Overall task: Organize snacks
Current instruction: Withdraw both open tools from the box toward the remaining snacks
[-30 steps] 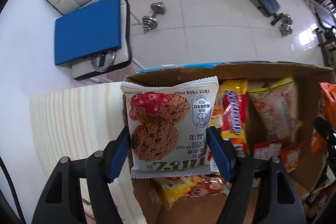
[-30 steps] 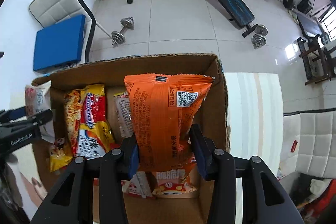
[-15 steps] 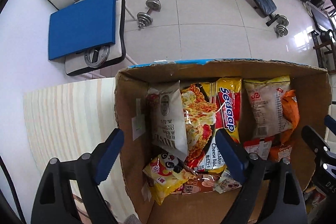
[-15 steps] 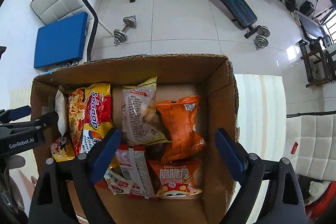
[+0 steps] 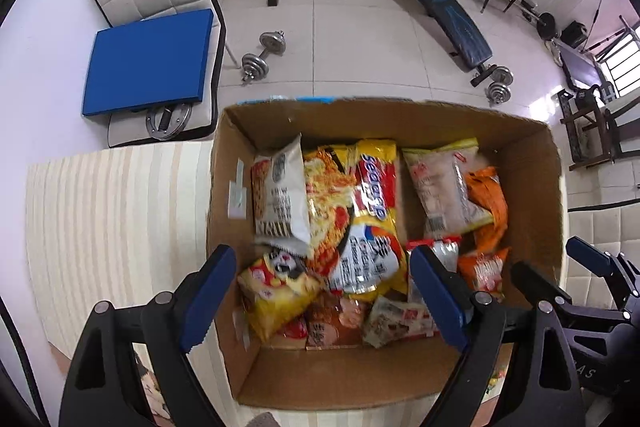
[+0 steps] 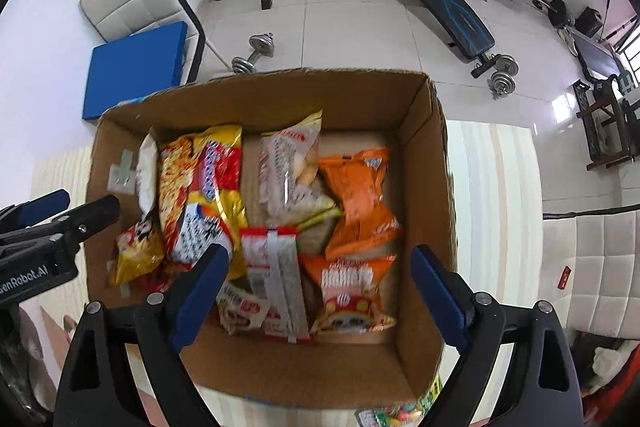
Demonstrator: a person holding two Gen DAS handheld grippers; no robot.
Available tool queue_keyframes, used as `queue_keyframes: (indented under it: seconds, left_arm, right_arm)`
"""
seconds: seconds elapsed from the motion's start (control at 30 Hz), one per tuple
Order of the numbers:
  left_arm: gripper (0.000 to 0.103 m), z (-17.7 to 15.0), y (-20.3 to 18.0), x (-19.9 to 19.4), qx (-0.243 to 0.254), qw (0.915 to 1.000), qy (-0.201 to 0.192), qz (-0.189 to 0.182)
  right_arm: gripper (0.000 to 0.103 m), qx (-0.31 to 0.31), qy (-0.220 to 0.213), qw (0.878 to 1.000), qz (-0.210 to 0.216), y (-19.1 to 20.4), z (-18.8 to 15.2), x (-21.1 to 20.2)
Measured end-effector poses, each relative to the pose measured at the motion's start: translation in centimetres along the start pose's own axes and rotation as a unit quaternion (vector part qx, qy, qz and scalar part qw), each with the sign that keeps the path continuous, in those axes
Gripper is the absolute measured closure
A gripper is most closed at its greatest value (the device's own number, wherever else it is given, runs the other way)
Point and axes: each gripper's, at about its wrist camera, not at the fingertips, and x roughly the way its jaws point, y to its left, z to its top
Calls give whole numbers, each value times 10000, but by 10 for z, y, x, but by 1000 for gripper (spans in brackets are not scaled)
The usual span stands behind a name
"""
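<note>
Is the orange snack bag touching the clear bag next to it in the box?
Touching. In the right wrist view, the orange snack bag presses against and overlaps the clear bag beside it.

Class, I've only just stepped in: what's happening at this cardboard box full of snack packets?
A person is sorting snacks into a cardboard box with a pair of tongs in each hand. Both the left tongs and right tongs hang open and empty above it. Inside lie a white cookie packet, a yellow noodle packet and an orange bag, among others.
</note>
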Motion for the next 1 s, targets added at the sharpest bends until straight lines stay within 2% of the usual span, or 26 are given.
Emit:
queue_keyframes:
  seconds: [0.23, 0.53, 0.7, 1.0]
  left_arm:
    - [14, -45, -6, -37, -9, 9986, -525, 30]
    - [14, -105, -7, -89, 79, 9907, -1340, 200]
    - [14, -136, -5, -110, 130, 9878, -1547, 142]
    - [14, -188, -3, -143, 102, 9810, -1935, 121]
  right_arm:
    - [9, -76, -382, 9992, 0, 10, -41, -37]
    - [9, -9, -1016, 9948, -42, 20, -99, -92]
    - [9, 30, -1347, 9908, -104, 25, -134, -122]
    - [9, 57, -1508, 9885, 114, 32, -188, -151]
